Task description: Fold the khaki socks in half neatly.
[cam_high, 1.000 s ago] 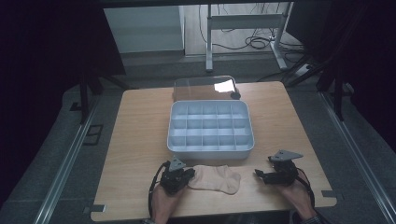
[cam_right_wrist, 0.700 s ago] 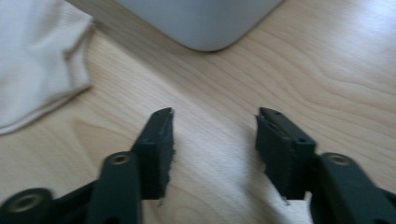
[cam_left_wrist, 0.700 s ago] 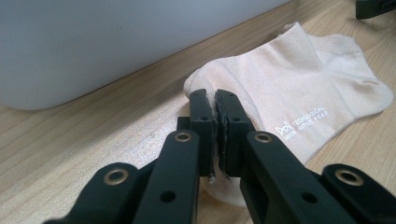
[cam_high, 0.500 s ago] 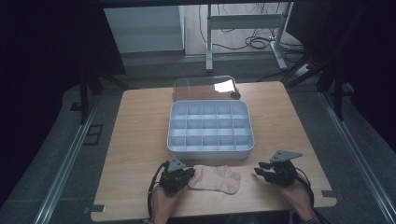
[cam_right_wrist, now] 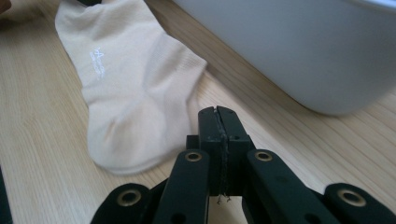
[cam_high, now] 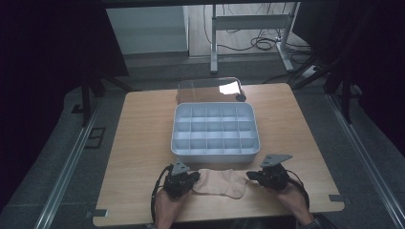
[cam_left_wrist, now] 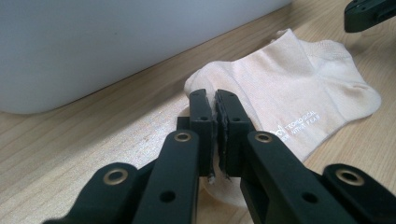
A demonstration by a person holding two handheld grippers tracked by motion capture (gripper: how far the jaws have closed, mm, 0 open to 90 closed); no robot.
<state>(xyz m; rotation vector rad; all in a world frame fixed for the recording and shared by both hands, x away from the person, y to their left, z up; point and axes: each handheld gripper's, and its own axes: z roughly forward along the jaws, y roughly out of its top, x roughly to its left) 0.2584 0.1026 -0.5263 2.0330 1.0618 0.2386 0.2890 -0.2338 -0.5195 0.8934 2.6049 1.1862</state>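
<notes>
A beige ankle sock (cam_high: 220, 182) lies flat on the wooden table near its front edge, between my two grippers. My left gripper (cam_high: 193, 177) is at the sock's left end, and in the left gripper view its jaws (cam_left_wrist: 215, 95) are shut on a fold of the sock (cam_left_wrist: 289, 88). My right gripper (cam_high: 249, 177) is at the sock's right end. Its jaws (cam_right_wrist: 217, 112) have just been closing and now meet with nothing between them. The sock (cam_right_wrist: 130, 79) lies just ahead and to their left, untouched.
A pale blue compartment box (cam_high: 215, 151) stands just behind the sock, its wall close in both gripper views (cam_left_wrist: 93, 42) (cam_right_wrist: 303, 46). A clear lid (cam_high: 207, 90) lies behind it. Bare table (cam_high: 143, 143) stretches to either side.
My right gripper has slid left toward the sock's right end and its jaws have shut. The left gripper and the sock have stayed put.
</notes>
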